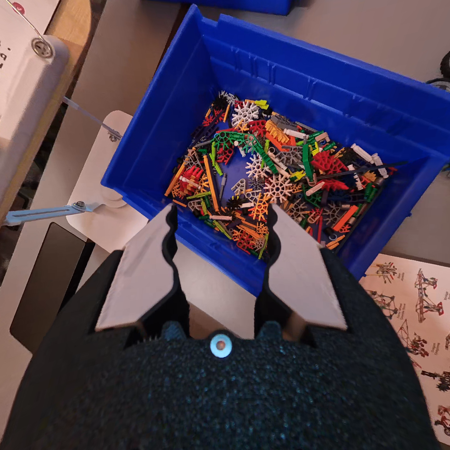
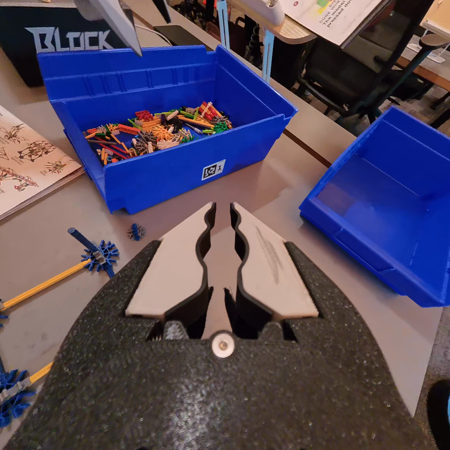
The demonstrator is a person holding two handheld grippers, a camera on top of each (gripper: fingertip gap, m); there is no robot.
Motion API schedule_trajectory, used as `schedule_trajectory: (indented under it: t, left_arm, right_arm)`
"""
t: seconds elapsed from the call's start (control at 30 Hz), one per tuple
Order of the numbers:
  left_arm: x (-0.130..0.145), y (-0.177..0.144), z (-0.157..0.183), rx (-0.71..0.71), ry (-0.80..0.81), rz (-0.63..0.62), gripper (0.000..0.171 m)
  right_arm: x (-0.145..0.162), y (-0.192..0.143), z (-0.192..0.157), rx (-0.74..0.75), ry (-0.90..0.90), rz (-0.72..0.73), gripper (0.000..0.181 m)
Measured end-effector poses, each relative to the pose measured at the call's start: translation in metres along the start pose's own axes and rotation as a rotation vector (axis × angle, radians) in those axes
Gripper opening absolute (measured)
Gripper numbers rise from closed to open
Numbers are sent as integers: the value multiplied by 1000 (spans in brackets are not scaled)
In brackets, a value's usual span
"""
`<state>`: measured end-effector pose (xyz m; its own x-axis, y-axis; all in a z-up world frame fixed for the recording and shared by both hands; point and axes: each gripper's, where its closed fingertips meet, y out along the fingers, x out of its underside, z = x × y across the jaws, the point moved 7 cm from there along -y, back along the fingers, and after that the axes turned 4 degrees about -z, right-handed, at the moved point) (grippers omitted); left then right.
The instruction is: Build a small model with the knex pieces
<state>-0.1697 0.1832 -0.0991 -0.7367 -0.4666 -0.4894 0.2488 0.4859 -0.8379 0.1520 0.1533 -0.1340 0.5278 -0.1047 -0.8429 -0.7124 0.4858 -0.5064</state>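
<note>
A blue bin [image 1: 170,85] holds a heap of small coloured rods and snowflake-shaped connectors [image 1: 267,170]. My left gripper [image 1: 221,207] is open and empty, hovering over the bin's near wall with its tips above the pieces. In the right wrist view the same bin [image 2: 170,185] stands ahead, and the left gripper's fingers [image 2: 126,29] hang over its far side. My right gripper [image 2: 222,204] is empty, its jaws only a narrow gap apart, above bare table in front of the bin. A built piece of blue connectors and yellow rods [image 2: 102,255] lies to its left.
An empty blue bin [image 2: 379,219] lies tilted at the right. A small loose blue-grey connector [image 2: 136,231] lies on the table. A printed sheet of model pictures [image 2: 29,158] lies left of the bin, also seen in the left wrist view [image 1: 414,304]. A black box [image 2: 48,36] stands behind. My hands' fingertips stand some 25 cm from each other.
</note>
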Motion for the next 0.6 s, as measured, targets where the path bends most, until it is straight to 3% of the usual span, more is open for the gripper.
schedule_trajectory:
  t: [0.4,0.6]
  left_arm:
    - [30,39,-1,-70,-64,-101,71]
    - [35,54,6,-81,-48,-67,69]
  right_arm:
    - [1,0,0,-5,-3,-7,11]
    - [1,0,0,-8,-6,-9,11]
